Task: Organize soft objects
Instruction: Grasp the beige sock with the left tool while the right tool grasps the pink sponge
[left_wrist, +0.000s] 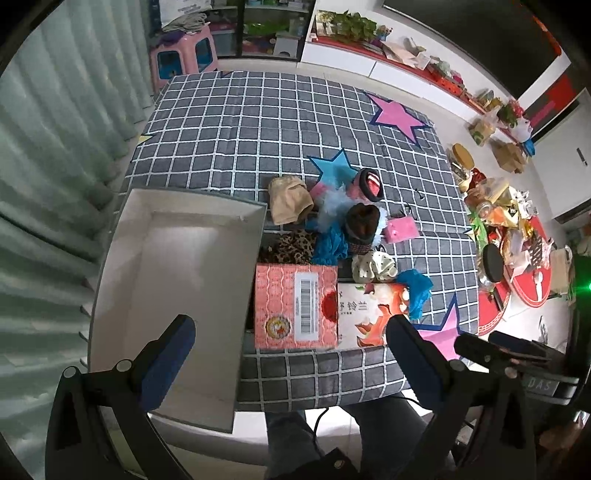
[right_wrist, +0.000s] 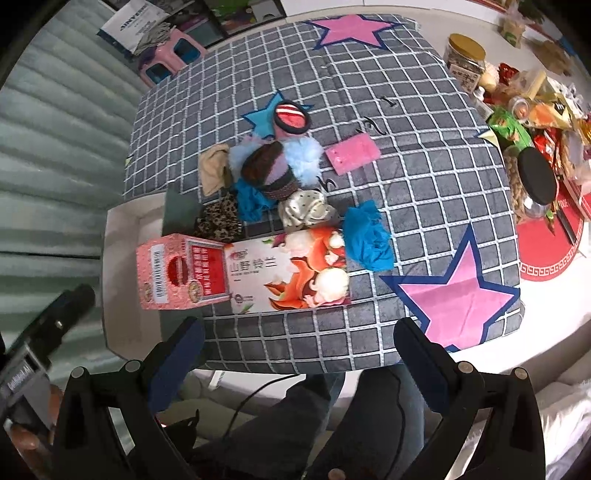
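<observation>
White cardboard, the empty box (left_wrist: 162, 280), sits leftmost under my left gripper (left_wrist: 291, 354), jaws spread, holding nothing. Beside it I see the pink carton (left_wrist: 295, 306), then the soft pile (left_wrist: 332, 218) on the checked mat (left_wrist: 258, 122). My right gripper (right_wrist: 299, 354) hangs released, empty.

Soft pile (left_wrist: 332, 221) behind cartons (left_wrist: 295, 306) (tray (left_wrist: 122, 258) leftward)

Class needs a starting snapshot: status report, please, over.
Left gripper open, right gripper open, both empty. Soft items pile untouched on checked mat; white box empty. Tissue packs front the pile.
</observation>
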